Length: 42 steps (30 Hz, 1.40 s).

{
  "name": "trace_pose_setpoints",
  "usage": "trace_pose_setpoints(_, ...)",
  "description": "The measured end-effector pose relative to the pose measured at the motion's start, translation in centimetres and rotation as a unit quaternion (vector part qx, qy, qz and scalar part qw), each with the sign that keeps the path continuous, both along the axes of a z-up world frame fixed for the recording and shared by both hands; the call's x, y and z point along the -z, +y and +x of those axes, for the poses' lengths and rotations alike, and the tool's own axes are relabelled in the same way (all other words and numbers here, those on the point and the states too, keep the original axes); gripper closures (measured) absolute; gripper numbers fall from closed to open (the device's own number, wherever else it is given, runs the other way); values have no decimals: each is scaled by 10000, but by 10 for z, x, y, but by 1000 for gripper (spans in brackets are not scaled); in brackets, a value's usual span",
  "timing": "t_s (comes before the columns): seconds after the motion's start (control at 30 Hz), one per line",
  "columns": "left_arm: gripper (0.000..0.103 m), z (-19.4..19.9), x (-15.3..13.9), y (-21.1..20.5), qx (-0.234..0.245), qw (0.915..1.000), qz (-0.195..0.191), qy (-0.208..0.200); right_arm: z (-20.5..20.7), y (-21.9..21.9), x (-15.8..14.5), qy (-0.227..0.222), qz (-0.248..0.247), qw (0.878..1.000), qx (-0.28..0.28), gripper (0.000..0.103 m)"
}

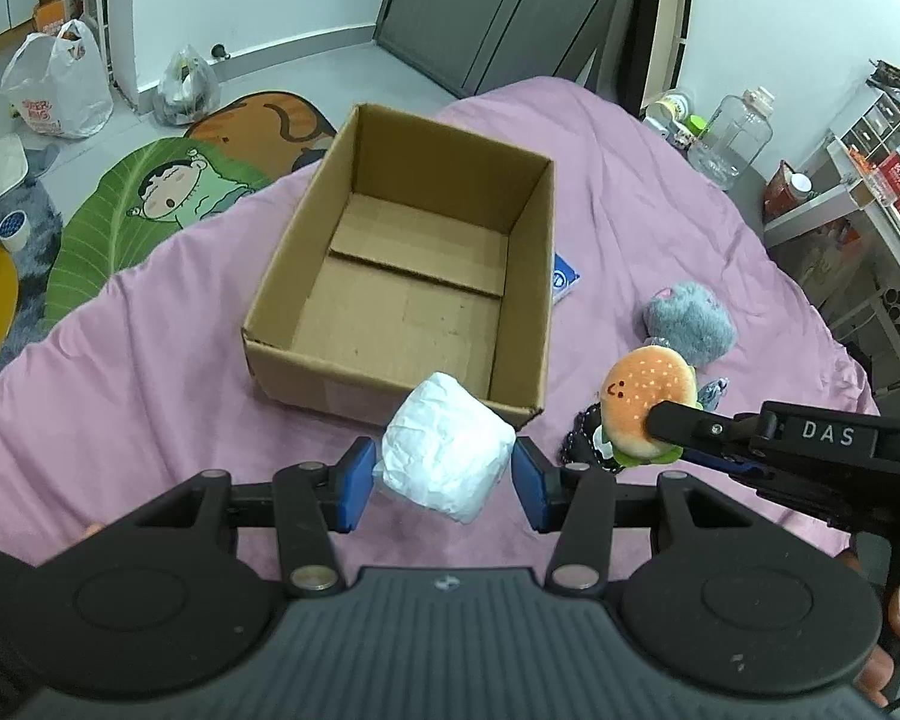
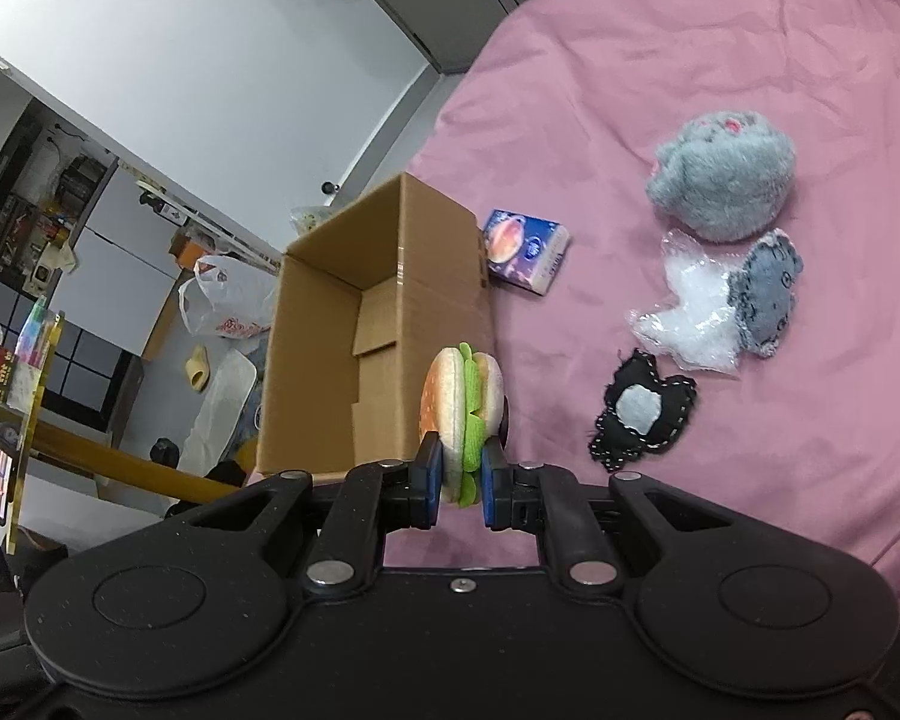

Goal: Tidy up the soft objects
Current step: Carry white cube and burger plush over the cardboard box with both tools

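Observation:
An open, empty cardboard box (image 1: 402, 264) (image 2: 330, 336) stands on the pink bedspread (image 1: 150, 372). My left gripper (image 1: 444, 474) is shut on a white wrapped soft bundle (image 1: 447, 453), lifted just in front of the box's near wall. My right gripper (image 2: 459, 480) is shut on a plush hamburger (image 2: 462, 414) (image 1: 648, 402), held above the spread right of the box. A grey fluffy toy (image 2: 723, 177) (image 1: 690, 321), a grey plush in clear wrap (image 2: 720, 306) and a black fabric piece (image 2: 642, 414) lie on the spread further right.
A small blue tissue pack (image 2: 525, 249) (image 1: 564, 282) lies against the box's right side. The bed's edge drops to a floor with cartoon mats (image 1: 168, 198) and plastic bags (image 1: 54, 90). Shelves with bottles (image 1: 870, 180) stand at the right.

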State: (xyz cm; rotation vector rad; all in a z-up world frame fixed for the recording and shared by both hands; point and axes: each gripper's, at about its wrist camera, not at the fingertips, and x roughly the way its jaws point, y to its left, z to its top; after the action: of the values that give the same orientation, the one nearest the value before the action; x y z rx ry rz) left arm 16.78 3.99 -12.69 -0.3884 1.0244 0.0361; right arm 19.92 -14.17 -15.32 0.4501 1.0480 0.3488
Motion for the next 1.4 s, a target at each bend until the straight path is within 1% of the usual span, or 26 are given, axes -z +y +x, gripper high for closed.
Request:
trace_pose_setpoints(0.27,55,7,-6,14,43,9999,-68,-101,-3,13,-20,-174,-43,9998,27,90)
trace_pose_setpoints(0.63,55,20,-8,37,-63,9997,-196,-144,13,37,-37,-305,-85,9995,-83,90)
trace_pose_setpoints(0.9,55,37,-10,48,-76,9994,-296,-148,28,53,-40,-270,-146,9994,-131,90)
trace_pose_setpoints(1.13,55,59,0,56,-161,9993,-329,40,50,65,-35,-163,-151,9995,-226,89)
trace_pose_setpoints(1.4,54,93,3,58,-179,9993,-291,132,78,76,-26,6,-137,9994,-320,89)
